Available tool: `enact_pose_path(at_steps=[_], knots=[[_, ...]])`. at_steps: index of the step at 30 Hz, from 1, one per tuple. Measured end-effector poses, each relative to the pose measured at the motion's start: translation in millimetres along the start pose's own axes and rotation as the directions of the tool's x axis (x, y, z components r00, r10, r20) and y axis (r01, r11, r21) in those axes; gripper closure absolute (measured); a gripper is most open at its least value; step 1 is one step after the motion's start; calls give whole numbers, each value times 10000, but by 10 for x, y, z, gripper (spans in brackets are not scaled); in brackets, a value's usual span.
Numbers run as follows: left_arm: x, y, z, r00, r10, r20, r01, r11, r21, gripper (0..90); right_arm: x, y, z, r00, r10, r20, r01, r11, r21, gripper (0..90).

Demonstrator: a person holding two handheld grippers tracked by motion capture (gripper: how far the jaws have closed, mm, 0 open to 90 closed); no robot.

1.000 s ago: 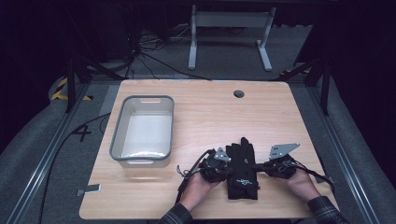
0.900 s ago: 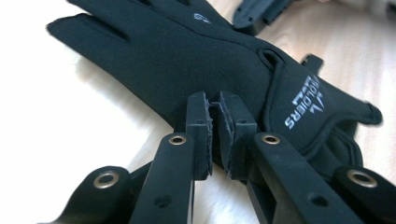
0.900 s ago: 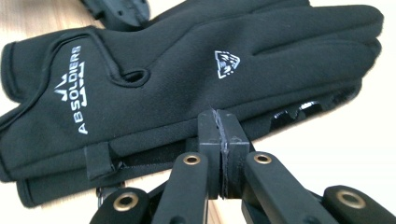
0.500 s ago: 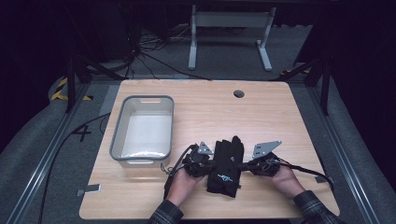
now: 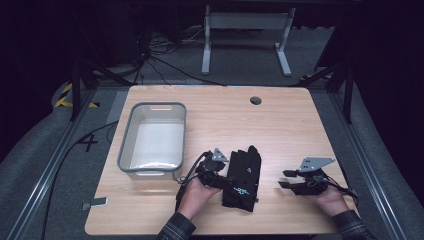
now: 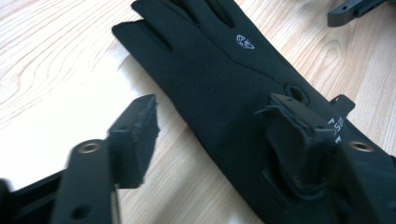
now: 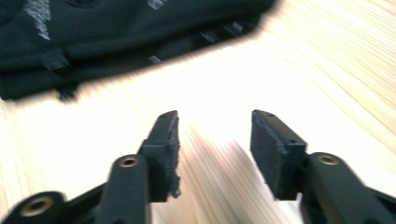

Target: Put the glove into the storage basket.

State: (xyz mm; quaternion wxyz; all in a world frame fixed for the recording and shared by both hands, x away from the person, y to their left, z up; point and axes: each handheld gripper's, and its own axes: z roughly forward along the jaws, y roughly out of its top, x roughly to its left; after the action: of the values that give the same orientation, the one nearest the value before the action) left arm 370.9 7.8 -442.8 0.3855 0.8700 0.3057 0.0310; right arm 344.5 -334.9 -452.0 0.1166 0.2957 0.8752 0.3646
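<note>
here, black gloves [image 5: 243, 175] lie flat on the desk [image 5: 280, 125]; left tongs [image 6: 219, 123] and right tongs [image 7: 214, 140] have just opened, gripping nothing.

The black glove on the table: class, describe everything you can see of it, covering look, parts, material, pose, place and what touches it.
The black glove lies flat on the wooden table, near its front edge, right of the grey bin. It looks like soft matte fabric, with fingers pointing away from the person, a small pale logo on the back, pale lettering near the cuff and a small round eyelet. A second layer shows beneath its edge. The left gripper, just opened, straddles its cuff side, one jaw over the fabric. The right gripper stands clear, open.
</note>
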Motion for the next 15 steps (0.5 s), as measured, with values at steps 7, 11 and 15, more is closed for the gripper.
enact_pose_path(at_steps=[7,11,15], knots=[[-13,41,124,10000,12,-18,-11,9998,173,265,-86,-192,-112,9972,319,680,-310,9994,-141,378],[-17,49,189,10000,-5,37,3,9994,357,260,-89,-212,-84,9962,277,831,-267,9996,-129,342],[-15,49,231,10000,-49,77,45,9987,508,255,-84,-224,-69,9962,268,830,-254,9995,-187,337]])
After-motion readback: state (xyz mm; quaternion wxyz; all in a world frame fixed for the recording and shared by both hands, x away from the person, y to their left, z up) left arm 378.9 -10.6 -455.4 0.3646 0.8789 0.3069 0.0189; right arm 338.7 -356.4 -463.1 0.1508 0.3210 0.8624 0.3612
